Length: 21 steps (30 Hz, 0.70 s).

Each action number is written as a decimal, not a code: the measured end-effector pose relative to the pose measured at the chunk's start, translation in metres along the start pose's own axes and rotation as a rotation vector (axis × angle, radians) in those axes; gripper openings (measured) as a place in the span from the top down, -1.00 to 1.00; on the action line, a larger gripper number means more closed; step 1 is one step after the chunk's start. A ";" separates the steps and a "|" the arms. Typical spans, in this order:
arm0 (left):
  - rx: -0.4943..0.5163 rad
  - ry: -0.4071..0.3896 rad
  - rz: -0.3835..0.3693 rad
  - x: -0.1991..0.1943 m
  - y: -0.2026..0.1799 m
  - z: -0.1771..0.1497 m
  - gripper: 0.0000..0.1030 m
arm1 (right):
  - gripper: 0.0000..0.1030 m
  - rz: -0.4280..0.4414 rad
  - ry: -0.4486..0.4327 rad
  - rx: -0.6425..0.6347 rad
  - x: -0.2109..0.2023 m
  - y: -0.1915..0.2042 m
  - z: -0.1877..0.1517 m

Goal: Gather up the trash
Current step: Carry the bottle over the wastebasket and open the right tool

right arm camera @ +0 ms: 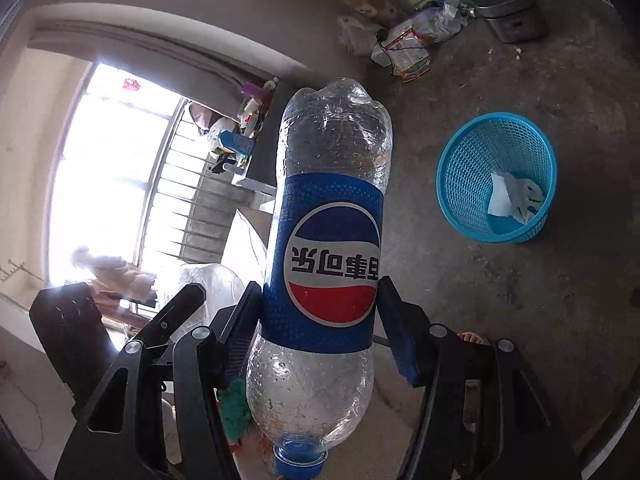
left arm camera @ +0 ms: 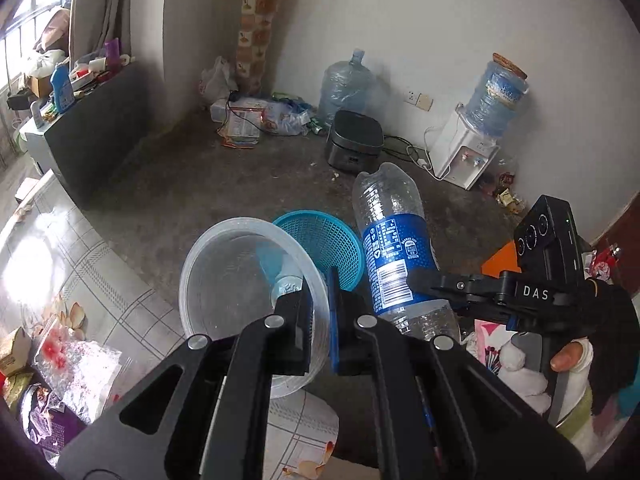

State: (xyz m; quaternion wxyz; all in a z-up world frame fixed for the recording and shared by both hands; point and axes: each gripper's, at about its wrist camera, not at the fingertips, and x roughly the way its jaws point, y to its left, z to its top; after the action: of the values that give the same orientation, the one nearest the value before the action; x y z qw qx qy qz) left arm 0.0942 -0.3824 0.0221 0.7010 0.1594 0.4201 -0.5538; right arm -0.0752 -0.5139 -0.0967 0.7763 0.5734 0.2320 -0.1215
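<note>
My left gripper (left arm camera: 320, 312) is shut on the rim of a clear plastic tub (left arm camera: 240, 280), held up above the table edge. My right gripper (right arm camera: 320, 320) is shut on an empty Pepsi bottle (right arm camera: 328, 240) with a blue label, held upside down, cap toward the camera. The bottle also shows in the left wrist view (left arm camera: 394, 248), next to the right gripper (left arm camera: 424, 284). A blue mesh trash basket (right arm camera: 496, 176) stands on the concrete floor with crumpled white paper (right arm camera: 516, 200) inside; it also shows in the left wrist view (left arm camera: 320, 244), behind the tub.
A table with a floral cloth (left arm camera: 80, 280) carries wrappers (left arm camera: 60, 376) at the left. On the floor along the wall are a dark rice cooker (left arm camera: 354, 144), a water jug (left arm camera: 344, 88), a water dispenser (left arm camera: 468, 152), cables and scattered litter (left arm camera: 256, 120).
</note>
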 end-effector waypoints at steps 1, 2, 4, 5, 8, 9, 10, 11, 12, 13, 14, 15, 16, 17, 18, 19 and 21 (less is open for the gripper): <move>-0.020 0.030 -0.023 0.017 0.000 0.010 0.90 | -0.12 -0.004 -0.004 0.043 0.001 -0.013 0.005; -0.043 0.064 -0.055 0.034 0.001 0.018 0.90 | -0.12 -0.014 -0.008 0.077 0.004 -0.024 0.011; -0.072 0.126 -0.061 0.070 0.000 0.032 0.90 | -0.13 -0.028 -0.012 0.155 0.011 -0.052 0.022; -0.066 0.148 -0.053 0.088 -0.002 0.038 0.90 | -0.13 -0.027 -0.006 0.195 0.017 -0.064 0.026; -0.095 0.230 -0.062 0.143 0.000 0.051 0.90 | -0.13 -0.010 0.020 0.326 0.039 -0.105 0.039; -0.105 0.248 -0.063 0.159 0.001 0.055 0.90 | -0.14 0.002 0.033 0.371 0.048 -0.120 0.045; -0.114 0.258 -0.066 0.176 0.002 0.059 0.90 | -0.14 0.015 0.045 0.419 0.058 -0.134 0.050; -0.118 0.266 -0.067 0.192 0.003 0.063 0.90 | -0.15 0.021 0.055 0.464 0.067 -0.149 0.057; -0.128 0.271 -0.070 0.208 0.005 0.068 0.88 | -0.16 0.025 0.059 0.502 0.076 -0.162 0.063; -0.137 0.277 -0.069 0.223 0.007 0.073 0.70 | -0.17 0.027 0.059 0.537 0.085 -0.175 0.069; -0.142 0.284 -0.066 0.237 0.009 0.077 0.50 | -0.17 0.023 0.061 0.577 0.095 -0.190 0.076; -0.142 0.288 -0.064 0.248 0.009 0.080 0.11 | -0.18 0.016 0.062 0.621 0.105 -0.205 0.081; -0.135 0.273 -0.061 0.255 0.009 0.083 0.06 | -0.18 0.003 0.062 0.658 0.114 -0.220 0.086; -0.120 0.259 -0.049 0.260 0.008 0.085 0.05 | -0.18 -0.023 0.061 0.683 0.122 -0.232 0.089; -0.110 0.254 -0.038 0.263 0.008 0.087 -0.01 | -0.18 -0.065 0.052 0.710 0.128 -0.243 0.090; -0.114 0.250 -0.035 0.264 0.009 0.087 -0.07 | -0.18 -0.094 0.040 0.731 0.132 -0.251 0.090; -0.139 0.232 -0.049 0.259 0.014 0.087 -0.07 | -0.18 -0.094 0.035 0.763 0.142 -0.266 0.090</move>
State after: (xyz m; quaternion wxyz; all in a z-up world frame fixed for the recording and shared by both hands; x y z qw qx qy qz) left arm 0.1518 -0.6039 -0.1283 0.6433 0.1632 0.5395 -0.5181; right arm -0.0537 -0.6714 -0.3689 0.4966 0.8119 0.2092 -0.2246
